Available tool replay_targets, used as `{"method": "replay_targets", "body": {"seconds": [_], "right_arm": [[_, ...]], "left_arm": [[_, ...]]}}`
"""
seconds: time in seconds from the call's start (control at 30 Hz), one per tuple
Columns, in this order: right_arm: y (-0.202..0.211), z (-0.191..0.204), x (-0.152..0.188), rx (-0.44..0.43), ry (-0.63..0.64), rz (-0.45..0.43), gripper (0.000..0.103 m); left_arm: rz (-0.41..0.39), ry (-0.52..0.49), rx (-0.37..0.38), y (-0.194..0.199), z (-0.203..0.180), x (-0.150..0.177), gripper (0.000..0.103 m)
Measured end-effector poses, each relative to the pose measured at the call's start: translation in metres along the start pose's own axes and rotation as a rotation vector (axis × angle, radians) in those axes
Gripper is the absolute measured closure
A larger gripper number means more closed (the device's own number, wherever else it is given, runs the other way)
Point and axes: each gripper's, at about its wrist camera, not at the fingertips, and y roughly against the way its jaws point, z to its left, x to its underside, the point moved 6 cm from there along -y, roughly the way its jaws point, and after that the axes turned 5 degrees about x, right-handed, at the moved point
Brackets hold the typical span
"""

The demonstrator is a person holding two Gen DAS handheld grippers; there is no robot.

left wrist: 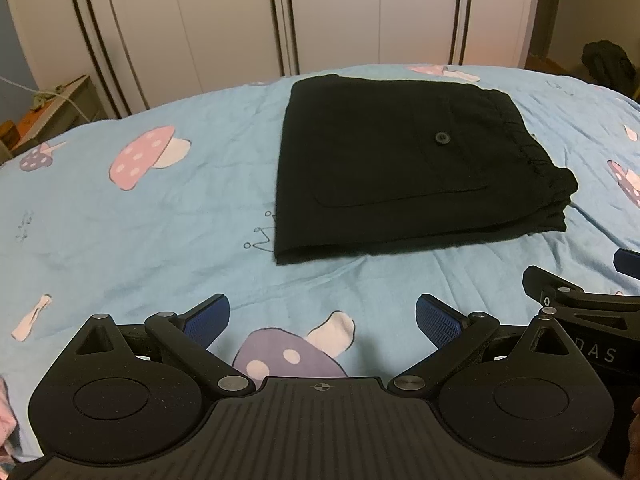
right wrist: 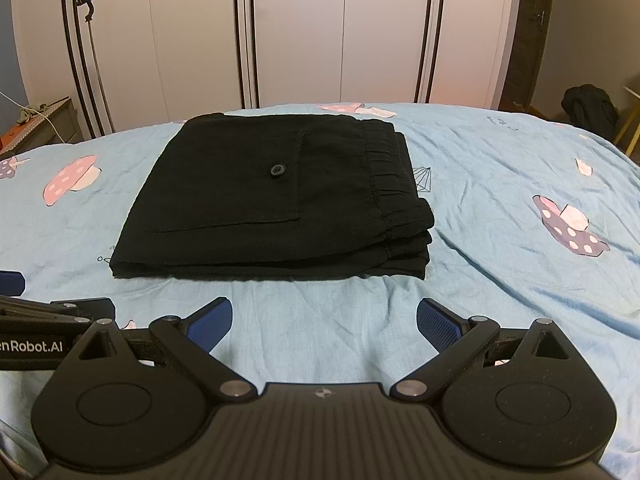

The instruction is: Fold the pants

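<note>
The black pants [right wrist: 276, 196] lie folded into a thick, roughly square stack on the bed [right wrist: 500, 208], toward 12 o'clock from the right gripper [right wrist: 324, 322] and toward 1 o'clock from the left gripper [left wrist: 322, 320]. The stack's near edge shows several layers; its elastic waistband runs along the 3 o'clock side, and a buttoned back pocket faces up. Bare sheet, pale blue with mushroom prints, lies open all around the stack, with the widest room at 9 o'clock in the left wrist view and at 3 o'clock in the right wrist view. A clear strip of sheet separates the stack from both sets of blue-padded fingers [right wrist: 212, 324], which are spread wide apart and grasp nothing. The two grippers sit close side by side: each shows at the other's frame edge, cut off there. On the left gripper's body, seen at 9 o'clock in the right wrist view, the partial lettering "enRobot.AI" can be read; on the right gripper, at 4 o'clock in the left wrist view, only "DAS" shows. Beyond the bed's far edge stand white wardrobe doors [right wrist: 300, 32] with dark trim. A dark heap [right wrist: 590, 110] at 2 o'clock is too dim to identify.
</note>
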Motion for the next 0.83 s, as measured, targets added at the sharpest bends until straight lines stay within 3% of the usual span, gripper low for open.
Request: {"method": "replay_targets", "body": {"seconds": [0.83], "right_arm": [[-0.0011,-0.0009,0.0003,0.002,-0.008,0.003,0.004]], "left_arm": [[-0.023,-0.017,0.015,0.0005,-0.0007,-0.0015,0.001]]}}
